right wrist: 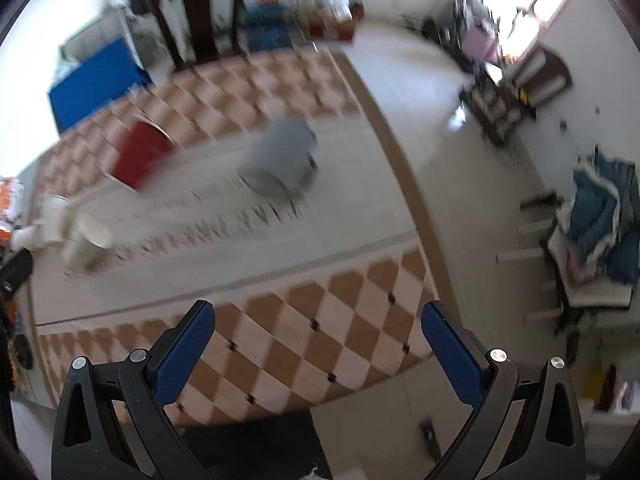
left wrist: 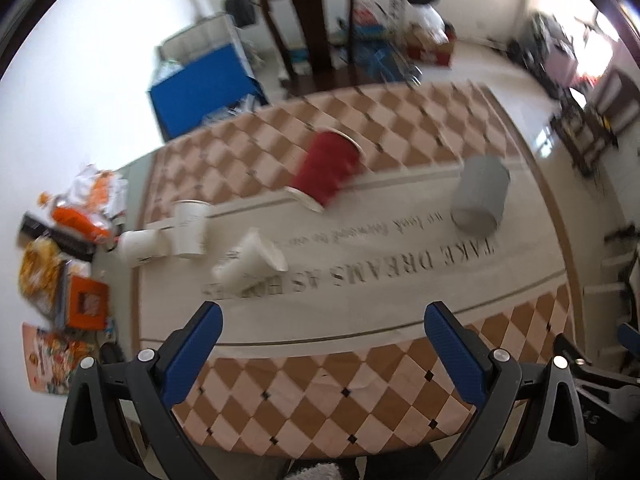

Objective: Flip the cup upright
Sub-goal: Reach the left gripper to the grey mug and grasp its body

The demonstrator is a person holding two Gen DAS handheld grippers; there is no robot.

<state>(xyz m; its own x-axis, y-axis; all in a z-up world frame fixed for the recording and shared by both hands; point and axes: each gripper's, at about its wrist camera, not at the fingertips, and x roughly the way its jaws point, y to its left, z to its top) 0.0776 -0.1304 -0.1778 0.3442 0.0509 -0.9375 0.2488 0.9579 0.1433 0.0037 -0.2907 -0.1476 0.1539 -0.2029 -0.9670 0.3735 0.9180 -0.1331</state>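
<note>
Left wrist view: the left hand-held gripper occupies the lower centre of the frame, its blue-padded fingers spread wide with nothing between them. It hangs above the near checkered border of the cloth-covered surface. Four cups lie tipped or inverted ahead of it. A red paper cup lies tilted at frame centre, well apart from the gripper, its white rim toward the lower left. A grey cylindrical cup stands mouth-down in the right centre, above the printed lettering. A white paper cup lies on its side at centre left, nearest the left finger. Two more white paper cups sit at the left edge of the surface, touching each other. A dark wooden chair stands beyond the far edge.

Right wrist view: heavily blurred. The right hand-held gripper sits at lower centre, fingers likewise spread and holding nothing, over the checkered border. The grey cup appears in the upper centre, well apart from the fingers; the red cup lies to its left.
</note>
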